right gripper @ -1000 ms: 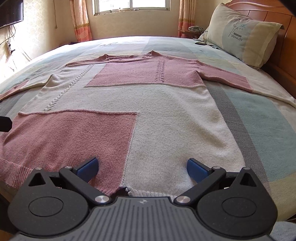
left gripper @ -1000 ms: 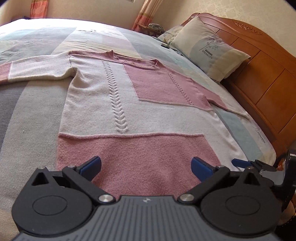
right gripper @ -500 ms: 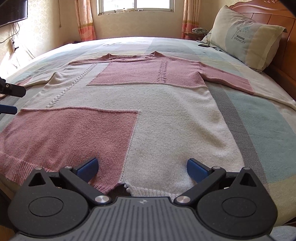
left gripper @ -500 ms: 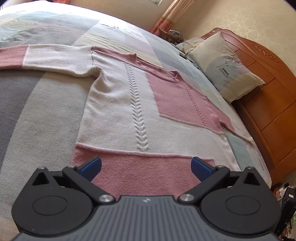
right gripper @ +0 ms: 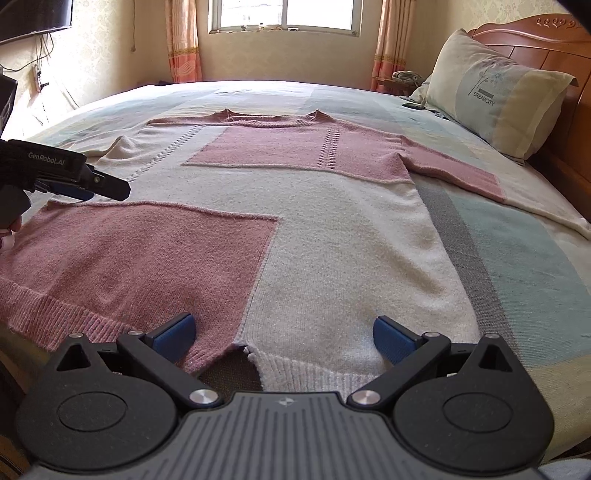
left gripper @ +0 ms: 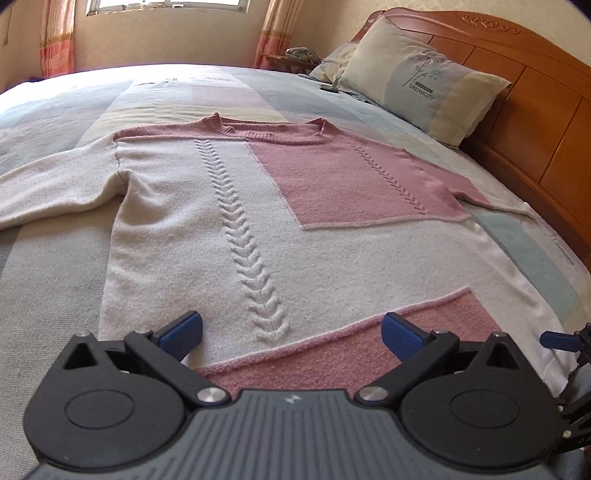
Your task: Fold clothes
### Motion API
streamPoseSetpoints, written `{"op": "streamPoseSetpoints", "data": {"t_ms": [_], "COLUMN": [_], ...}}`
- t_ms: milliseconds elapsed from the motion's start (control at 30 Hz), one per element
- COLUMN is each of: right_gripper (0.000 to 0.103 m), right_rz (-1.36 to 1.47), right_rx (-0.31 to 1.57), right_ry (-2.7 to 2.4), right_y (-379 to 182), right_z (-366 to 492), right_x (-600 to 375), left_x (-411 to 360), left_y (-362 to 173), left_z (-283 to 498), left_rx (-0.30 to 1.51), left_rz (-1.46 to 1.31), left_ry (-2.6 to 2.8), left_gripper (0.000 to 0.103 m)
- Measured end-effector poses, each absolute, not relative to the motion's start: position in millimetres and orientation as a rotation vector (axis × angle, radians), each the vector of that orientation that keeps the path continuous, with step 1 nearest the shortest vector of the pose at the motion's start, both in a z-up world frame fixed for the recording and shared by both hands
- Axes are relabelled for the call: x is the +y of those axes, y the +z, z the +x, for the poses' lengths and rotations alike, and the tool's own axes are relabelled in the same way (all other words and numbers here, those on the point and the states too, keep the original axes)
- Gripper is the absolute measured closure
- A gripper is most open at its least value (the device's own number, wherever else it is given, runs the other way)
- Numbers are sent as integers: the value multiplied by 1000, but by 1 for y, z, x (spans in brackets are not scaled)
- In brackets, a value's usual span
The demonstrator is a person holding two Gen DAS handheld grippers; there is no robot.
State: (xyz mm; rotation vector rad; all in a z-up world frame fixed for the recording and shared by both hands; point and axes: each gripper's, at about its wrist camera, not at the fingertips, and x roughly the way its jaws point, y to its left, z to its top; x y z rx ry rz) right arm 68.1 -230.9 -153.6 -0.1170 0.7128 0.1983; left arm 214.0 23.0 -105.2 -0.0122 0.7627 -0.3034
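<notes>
Two handheld grippers hover at the foot of a bed [right gripper: 524, 266], both with blue-padded fingers spread wide and gripping nothing. The right gripper [right gripper: 282, 334] hangs over the ribbed hem of a pink-and-cream sweater [right gripper: 332, 229], its fingers straddling a small split in the hem where the pink panel meets the cream one. The left gripper [left gripper: 291, 332] is poised above the lower left part of the garment, over the foot of a raised cable stitch and the upper edge of the lower pink block; in the right wrist view it appears from the side, at the sweater's left edge. The sweater lies flat and face up across a pastel patchwork bedspread [left gripper: 55, 258], neckline pointing away toward the window [right gripper: 282, 16], one cream sleeve [left gripper: 55, 192] stretched out to the left and a pink-and-cream sleeve [right gripper: 458, 171] reaching right toward the headboard [left gripper: 535, 110]. A printed pillow [right gripper: 495, 92] leans against the carved wooden headboard, and orange curtains [right gripper: 183, 40] frame the bright window beyond.
</notes>
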Motion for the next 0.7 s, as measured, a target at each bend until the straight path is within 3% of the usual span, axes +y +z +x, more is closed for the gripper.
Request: {"op": "streamPoseSetpoints", "data": {"t_ms": [133,433,700], "right_gripper": [0,0,0], "right_rz": [-144,-178,-130], "right_rx": [678,671,751], "right_ry": [130,186,165], "right_y": [-142,-137,-145], "right_z": [67,102,66], "right_x": [-228,-185,-200], "left_x": [14,18,26], "left_y": [-95,-100,-93], "left_z": [208,206,205], "left_rx": [689,736,727], "left_rz": [165,144,87], "left_ry": [-192,-213,-212], "left_gripper": [1,1,1]}}
